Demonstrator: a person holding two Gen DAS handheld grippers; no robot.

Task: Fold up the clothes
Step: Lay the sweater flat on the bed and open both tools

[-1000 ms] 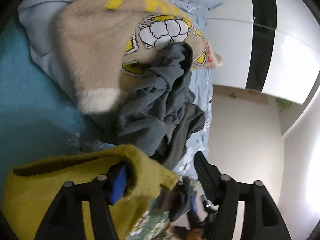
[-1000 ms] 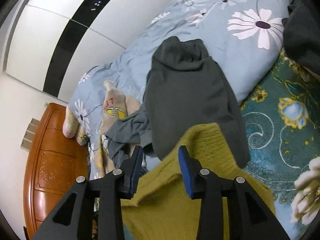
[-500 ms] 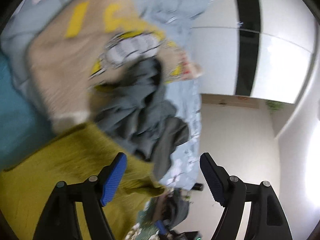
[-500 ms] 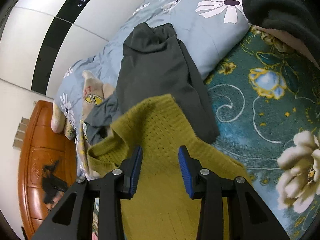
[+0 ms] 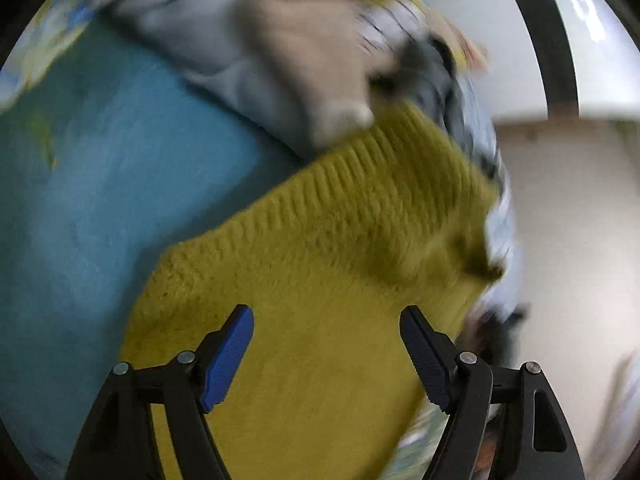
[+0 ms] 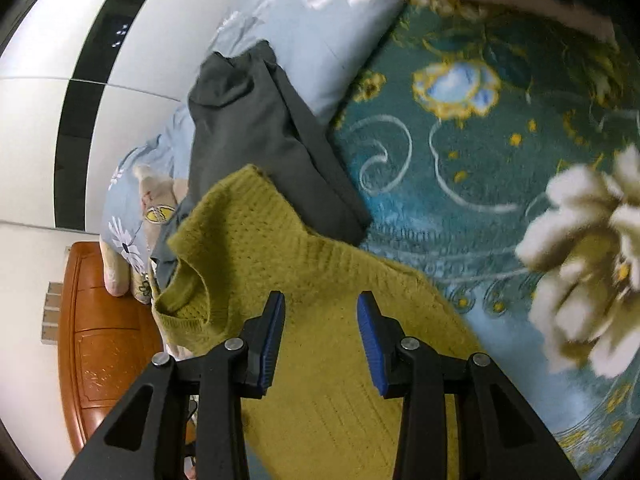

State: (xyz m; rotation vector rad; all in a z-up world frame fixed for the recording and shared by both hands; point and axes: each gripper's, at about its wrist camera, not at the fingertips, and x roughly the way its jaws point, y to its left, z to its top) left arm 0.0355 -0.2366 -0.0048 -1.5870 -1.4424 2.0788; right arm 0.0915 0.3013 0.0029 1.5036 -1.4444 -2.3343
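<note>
Left wrist view shows the left gripper (image 5: 326,354) now wide open, letting go of the yellow sweater (image 5: 320,280), which lies spread on the bed (image 6: 460,200) under the open, empty right gripper (image 6: 320,336).

Both wrist views look closely down on one yellow sweater (image 5: 320,320)

Motion blur smears the left wrist view — the beige plush garment (image 5: 312,44) and grey clothing (image 5: 436,76) lose their outlines. The yellow-green sweater (image 6: 304,280) runs off the bottom edge — its lower part is unseen.
</note>
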